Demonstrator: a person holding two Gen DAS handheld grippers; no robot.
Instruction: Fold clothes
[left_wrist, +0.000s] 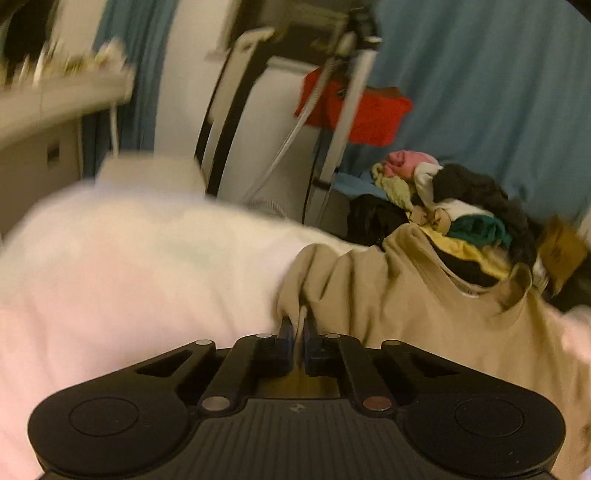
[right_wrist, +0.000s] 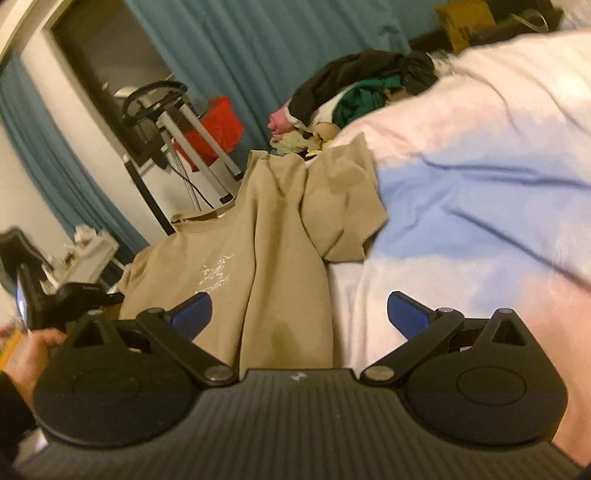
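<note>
Beige cotton, a T-shirt (right_wrist: 266, 236) lies rumpled on the pale bed sheet (right_wrist: 480, 147), near a heap of mixed clothes (right_wrist: 354, 96). The left gripper (left_wrist: 300, 332) has its jaws clenched on a bunched fold of it; the right gripper (right_wrist: 299, 317) hovers above, jaws spread wide.

A blue curtain (left_wrist: 480, 92) is seen behind the bed (right_wrist: 480, 155), which is covered with a white sheet. A red bag (left_wrist: 369, 114) is placed beside a metal stand with white legs (right_wrist: 192, 136) — a black hoop is mounted on top of it. A brown cardboard box (right_wrist: 463, 22) is found at the far end, and a cluttered white shelf (left_wrist: 55, 92) is blurred.
</note>
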